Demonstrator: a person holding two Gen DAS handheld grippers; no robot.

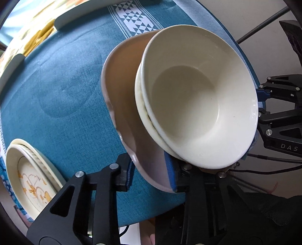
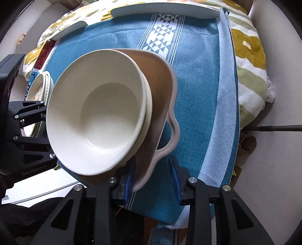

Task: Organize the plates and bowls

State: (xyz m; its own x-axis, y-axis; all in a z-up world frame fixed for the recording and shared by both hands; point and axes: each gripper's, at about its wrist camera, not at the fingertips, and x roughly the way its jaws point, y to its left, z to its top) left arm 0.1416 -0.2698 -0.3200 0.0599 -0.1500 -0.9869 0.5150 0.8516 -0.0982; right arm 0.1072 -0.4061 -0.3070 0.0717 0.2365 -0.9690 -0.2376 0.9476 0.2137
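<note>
A wavy-rimmed pinkish plate point(image 1: 122, 105) carries two nested cream bowls point(image 1: 198, 105) and is tilted above the blue tablecloth point(image 1: 66, 94). My left gripper point(image 1: 151, 173) has its jaws around the plate's near rim, blue pads on both sides. In the right wrist view the same plate point(image 2: 162, 90) and bowls point(image 2: 98, 113) show, and my right gripper point(image 2: 152, 181) straddles the plate's opposite rim, its left pad touching, its right pad apart. Each gripper shows in the other's view at the edge.
A stack of floral plates point(image 1: 32, 179) sits at the cloth's left edge, also in the right wrist view point(image 2: 37, 90). Pale green plates point(image 2: 166, 11) lie at the far edge. A flowered quilt point(image 2: 249, 56) lies to the right.
</note>
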